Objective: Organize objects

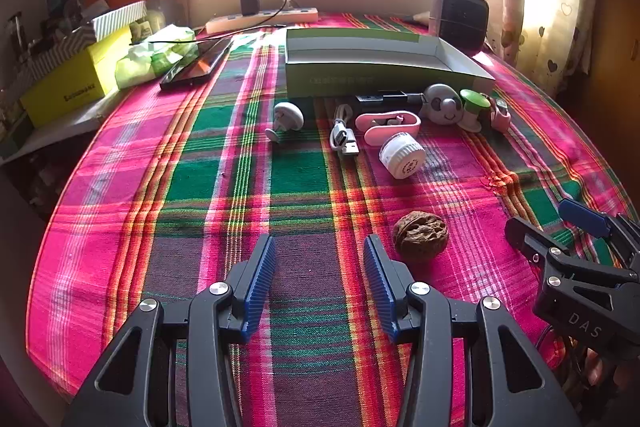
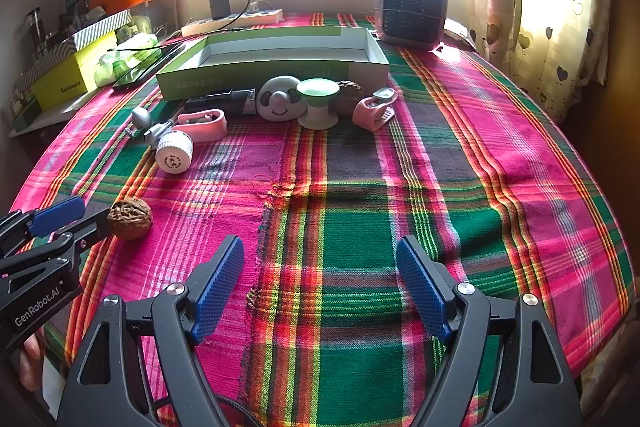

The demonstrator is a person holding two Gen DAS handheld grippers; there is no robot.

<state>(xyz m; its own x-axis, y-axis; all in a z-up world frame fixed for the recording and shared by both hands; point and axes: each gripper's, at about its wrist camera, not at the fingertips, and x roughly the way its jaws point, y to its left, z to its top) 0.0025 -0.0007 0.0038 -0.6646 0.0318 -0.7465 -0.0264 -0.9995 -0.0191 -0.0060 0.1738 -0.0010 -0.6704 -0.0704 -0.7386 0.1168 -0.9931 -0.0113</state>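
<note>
Walnut (image 1: 420, 235) sits on my plaid table (image 1: 280, 187), just beside my left tongs (image 1: 319, 251); both left and right tongs (image 2: 320, 253) gape apart, empty.

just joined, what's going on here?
A person holds a claw in each hand over a plaid-covered table. Both the left claw and the right claw are open and hold nothing. A walnut lies alone just ahead of the left claw, untouched. The other small items, among them a white jar, a pink case and a USB cable, sit in front of the open green box, which looks empty.
</note>
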